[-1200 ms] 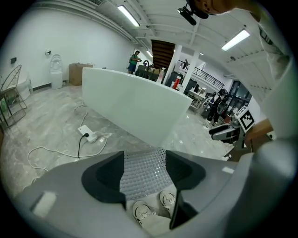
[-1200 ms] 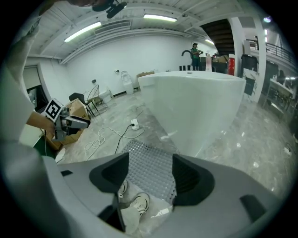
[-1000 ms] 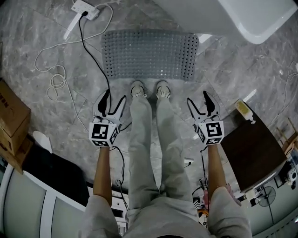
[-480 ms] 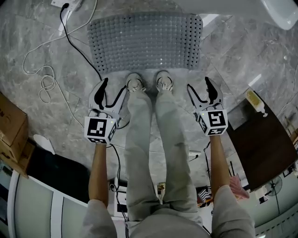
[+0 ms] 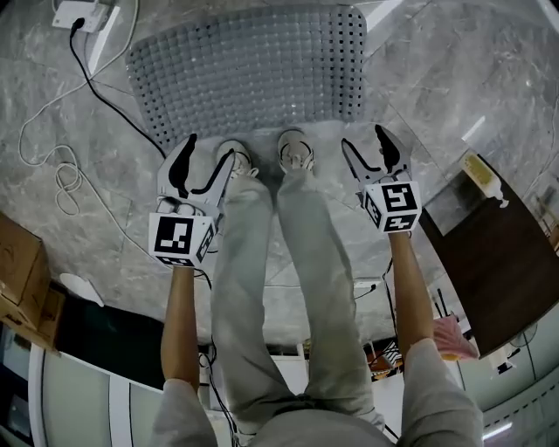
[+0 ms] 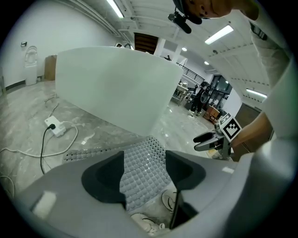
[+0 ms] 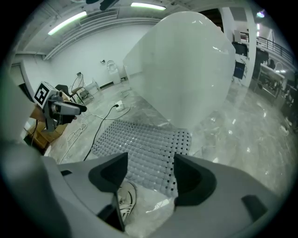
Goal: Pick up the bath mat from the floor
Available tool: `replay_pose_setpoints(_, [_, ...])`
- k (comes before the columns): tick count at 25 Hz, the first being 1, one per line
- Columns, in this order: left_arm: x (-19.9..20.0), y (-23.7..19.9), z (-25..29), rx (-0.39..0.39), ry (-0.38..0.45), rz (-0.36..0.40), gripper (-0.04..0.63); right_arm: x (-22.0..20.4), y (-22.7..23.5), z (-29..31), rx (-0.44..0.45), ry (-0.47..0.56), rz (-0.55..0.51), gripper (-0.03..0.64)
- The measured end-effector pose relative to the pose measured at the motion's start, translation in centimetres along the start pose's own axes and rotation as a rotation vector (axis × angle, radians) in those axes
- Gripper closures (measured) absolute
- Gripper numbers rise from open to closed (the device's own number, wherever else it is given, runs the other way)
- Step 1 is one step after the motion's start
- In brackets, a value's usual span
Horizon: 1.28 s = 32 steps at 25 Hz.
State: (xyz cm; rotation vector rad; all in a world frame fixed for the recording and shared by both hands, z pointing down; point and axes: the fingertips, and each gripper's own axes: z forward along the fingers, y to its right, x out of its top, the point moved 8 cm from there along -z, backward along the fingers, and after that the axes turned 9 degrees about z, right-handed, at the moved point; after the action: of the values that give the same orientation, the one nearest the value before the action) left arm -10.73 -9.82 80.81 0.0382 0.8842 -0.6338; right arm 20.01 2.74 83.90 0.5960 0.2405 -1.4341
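Observation:
A grey studded bath mat (image 5: 249, 70) lies flat on the marble floor, just beyond the person's two shoes (image 5: 295, 150). My left gripper (image 5: 208, 150) hovers open near the mat's near left corner. My right gripper (image 5: 364, 140) is also open, off the near right corner. Nothing sits between either pair of jaws. In the left gripper view the mat (image 6: 142, 169) shows between the fingers of the left gripper (image 6: 145, 174), with the right gripper (image 6: 209, 139) beyond. The right gripper view shows the mat (image 7: 139, 148) ahead of the right gripper (image 7: 149, 179), and a shoe (image 7: 125, 197) below.
A white bathtub (image 7: 186, 65) stands behind the mat. A power strip (image 5: 83, 13) with black and white cables lies at the far left. Cardboard boxes (image 5: 17, 262) are at the left. At the right, a dark wooden cabinet (image 5: 489, 253) carries a bottle (image 5: 485, 179).
The person has stepped forward, and the mat now lies nearer. Both grippers have come up close to its near edge, still open.

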Motion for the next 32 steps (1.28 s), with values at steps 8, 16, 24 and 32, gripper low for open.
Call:
replay_pose_setpoints(8, [-1.3,-1.8,2.9,-0.017,0.015,0.034,0.328,-2.8,3.3,5.4,-0.021,-0.032,0.066,0.33])
replay_pose_setpoints(16, [-3.4,-2.8,4.5,-0.01,0.011,0.018,0.328,-4.3,6.3,11.7,-0.06,-0.084,0.065,0.305])
replay_pose_setpoints(24, [-3.6,-3.2,5.6,-0.024,0.015,0.022,0.328,-5.4,9.9,16.8,-0.118,-0.186,0.08,0.287])
replay_pose_setpoints(32, [-5.1,-3.8,6.5,-0.034,0.01,0.017,0.328,-7.1,12.6,20.3,-0.158,-0.25,0.091,0.237])
